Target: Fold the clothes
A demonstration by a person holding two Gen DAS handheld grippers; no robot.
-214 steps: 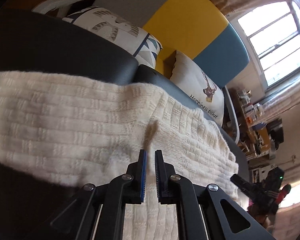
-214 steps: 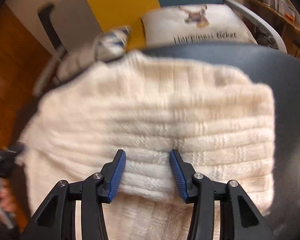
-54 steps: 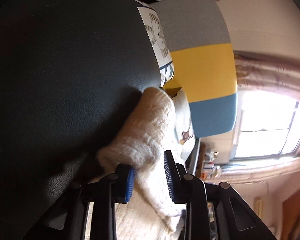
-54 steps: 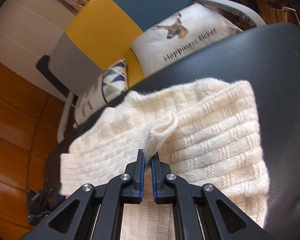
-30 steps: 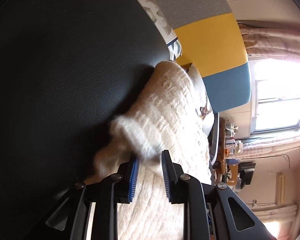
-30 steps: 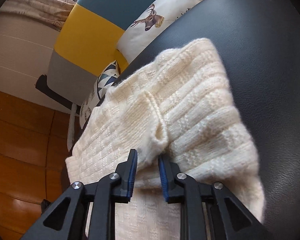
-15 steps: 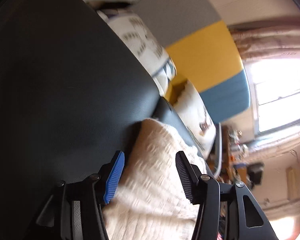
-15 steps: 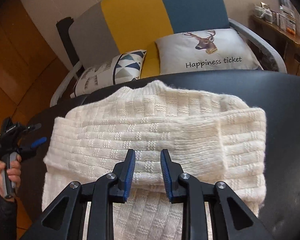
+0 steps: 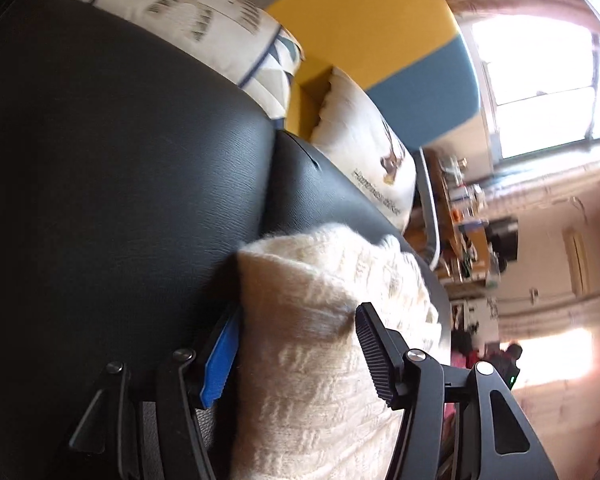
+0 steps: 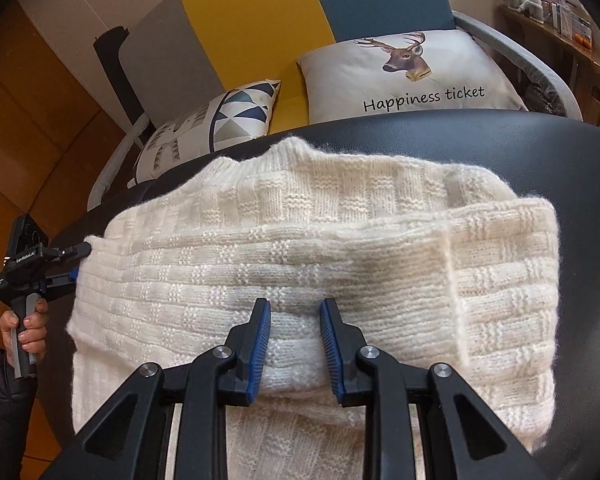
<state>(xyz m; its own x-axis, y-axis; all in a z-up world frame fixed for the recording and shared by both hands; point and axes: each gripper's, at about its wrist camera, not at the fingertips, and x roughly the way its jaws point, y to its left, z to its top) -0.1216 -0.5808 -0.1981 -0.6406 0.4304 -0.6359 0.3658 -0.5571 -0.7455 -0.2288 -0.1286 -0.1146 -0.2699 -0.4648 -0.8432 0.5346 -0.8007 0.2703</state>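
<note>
A cream knit sweater (image 10: 340, 248) lies folded on a black leather surface (image 10: 580, 168), with a sleeve folded across its right side. My right gripper (image 10: 294, 340) hovers open over the near folded edge, its blue pads a little apart with knit between them. My left gripper (image 9: 296, 344) is open wide, and its jaws straddle the sweater's (image 9: 308, 320) thick left edge without pinching it. The right wrist view also shows the left gripper (image 10: 82, 260) at the sweater's left edge, held by a hand (image 10: 24, 328).
Behind the leather surface (image 9: 120, 160) stands a grey, yellow and blue chair (image 10: 252, 28) with a deer pillow (image 10: 412, 76) and a triangle-print pillow (image 10: 220, 120). Shelves with clutter (image 9: 468, 232) are at the far right. Bare leather lies right of the sweater.
Both grippers have let go of the folds they pinched a second ago. The left gripper has slid onto the sweater's left edge. The right gripper has opened a little wider.
</note>
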